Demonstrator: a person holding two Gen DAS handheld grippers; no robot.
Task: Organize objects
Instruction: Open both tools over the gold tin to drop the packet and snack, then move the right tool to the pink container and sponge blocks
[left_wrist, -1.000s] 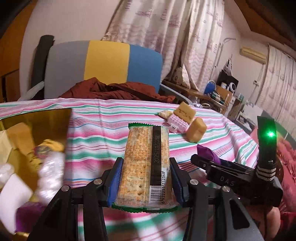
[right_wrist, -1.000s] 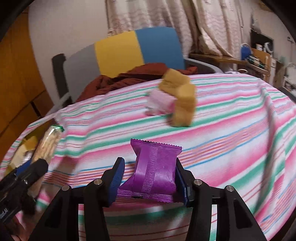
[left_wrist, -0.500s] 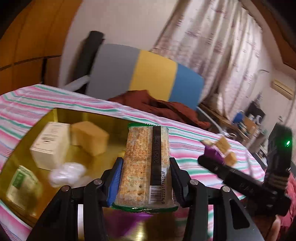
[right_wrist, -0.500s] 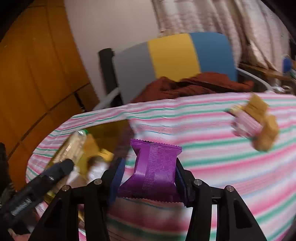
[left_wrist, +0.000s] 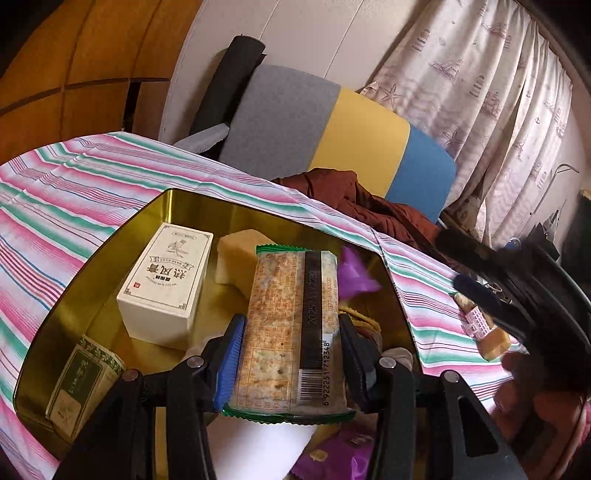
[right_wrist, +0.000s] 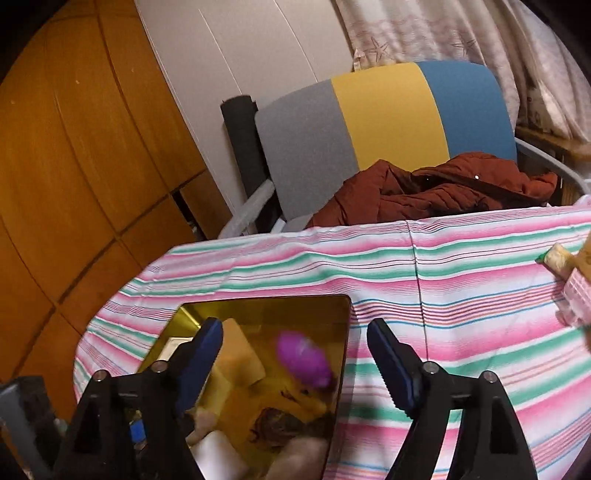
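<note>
Gold metal tray near the table's left edge holds a white box, a yellow cake block, a green packet and a blurred purple packet. Over it, the left gripper clamps a cracker pack. The right gripper has just been opening, nothing between its jaws. More snacks lie on the striped tablecloth toward the right edge.

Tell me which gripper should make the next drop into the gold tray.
Left. The left gripper holds the cracker pack right over the gold tray. The right gripper has just been opening and is empty; its purple packet, blurred, is already over the tray.
</note>
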